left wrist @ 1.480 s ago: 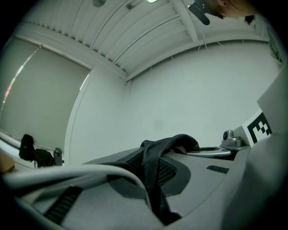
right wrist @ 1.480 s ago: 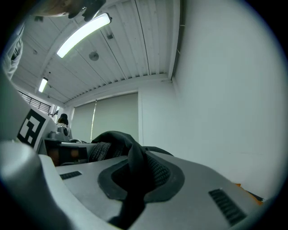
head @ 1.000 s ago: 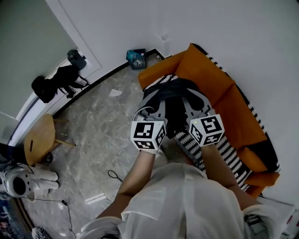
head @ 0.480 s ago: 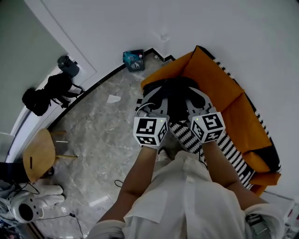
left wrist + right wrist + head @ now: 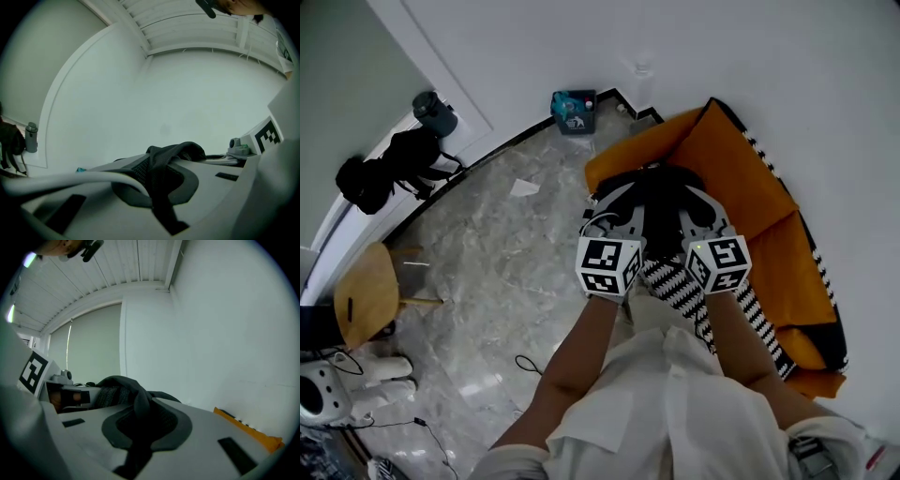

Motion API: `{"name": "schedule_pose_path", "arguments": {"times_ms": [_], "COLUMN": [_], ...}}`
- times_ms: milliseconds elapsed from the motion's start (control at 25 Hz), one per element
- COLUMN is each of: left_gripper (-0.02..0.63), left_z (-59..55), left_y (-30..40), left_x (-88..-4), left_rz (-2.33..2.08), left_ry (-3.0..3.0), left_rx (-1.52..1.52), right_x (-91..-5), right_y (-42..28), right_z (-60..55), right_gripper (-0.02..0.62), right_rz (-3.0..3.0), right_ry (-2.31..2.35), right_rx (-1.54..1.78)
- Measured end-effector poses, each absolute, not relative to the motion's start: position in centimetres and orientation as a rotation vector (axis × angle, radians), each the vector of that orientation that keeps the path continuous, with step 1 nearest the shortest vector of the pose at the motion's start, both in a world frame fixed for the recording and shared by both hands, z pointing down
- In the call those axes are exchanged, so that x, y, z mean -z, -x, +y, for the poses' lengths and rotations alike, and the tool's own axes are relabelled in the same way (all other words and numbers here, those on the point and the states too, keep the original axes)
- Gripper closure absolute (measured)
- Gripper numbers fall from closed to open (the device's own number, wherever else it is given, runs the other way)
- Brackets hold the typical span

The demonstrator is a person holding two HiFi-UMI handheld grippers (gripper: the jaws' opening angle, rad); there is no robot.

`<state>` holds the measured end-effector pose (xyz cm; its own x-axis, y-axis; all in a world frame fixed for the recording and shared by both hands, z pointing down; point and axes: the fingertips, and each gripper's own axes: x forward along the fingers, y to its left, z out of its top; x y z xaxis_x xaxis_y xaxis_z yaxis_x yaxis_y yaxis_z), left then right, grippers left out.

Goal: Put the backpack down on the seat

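Observation:
A black backpack (image 5: 654,199) hangs over the left end of the orange sofa (image 5: 741,173), above its black-and-white striped seat cover (image 5: 752,302). Whether it rests on the seat I cannot tell. My left gripper (image 5: 614,223) is shut on a black mesh strap (image 5: 159,178) at the pack's left side. My right gripper (image 5: 698,214) is shut on the other strap (image 5: 140,423) at its right side. The two grippers stand side by side with the pack's top bunched between them. In the right gripper view the orange sofa edge (image 5: 251,430) shows low at the right.
A round wooden stool (image 5: 361,305) stands at the left on the marble floor. A black bag on a stand (image 5: 389,169) and a teal box (image 5: 572,108) sit along the wall. A white device (image 5: 319,394), a cable (image 5: 525,364) and a scrap of paper (image 5: 523,187) lie on the floor.
Both grippers keep their hold on the straps. They and the backpack have shifted a little to the right, further over the sofa seat, while the head view has swung slightly.

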<state>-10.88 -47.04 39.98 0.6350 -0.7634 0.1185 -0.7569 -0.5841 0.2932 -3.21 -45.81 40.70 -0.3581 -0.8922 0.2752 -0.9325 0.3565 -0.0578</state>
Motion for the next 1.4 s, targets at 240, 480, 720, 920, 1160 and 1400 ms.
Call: {"name": "schedule_pose_path", "arguments": {"times_ms": [240, 480, 720, 920, 1160, 1400], "left_gripper": [0.575, 0.575, 0.575, 0.575, 0.575, 0.574], "left_z": [-50.5, -53.6, -58.2, -61.6, -62.9, -65.3], "left_y": [7.6, 4.2, 2.1, 1.3, 1.6, 1.8], "left_x": [-45.0, -52.3, -58.5, -63.4, -67.9, -69.3], "left_rz": [-1.220, -1.246, -1.297, -1.317, -1.334, -1.367], "left_ry": [-2.484, -2.383, -2.283, -2.223, -2.169, -2.172], "left_rx": [-0.074, -0.176, -0.208, -0.253, -0.292, -0.334], "right_x": [-45.8, -53.0, -59.0, -63.9, -68.4, -69.9], "right_y": [0.0, -3.4, -5.6, -6.4, -6.1, -6.0], "right_z": [-49.4, -52.8, -58.0, -61.7, -63.2, -65.7], "right_gripper": [0.560, 0.558, 0.557, 0.555, 0.554, 0.549], "right_rz": [-2.404, -2.402, -2.389, -2.360, -2.337, -2.322], "right_ry": [-1.601, -1.488, -1.379, -1.324, -1.270, -1.253], "right_rx": [-0.391, -0.446, -0.431, -0.458, -0.508, -0.498]}}
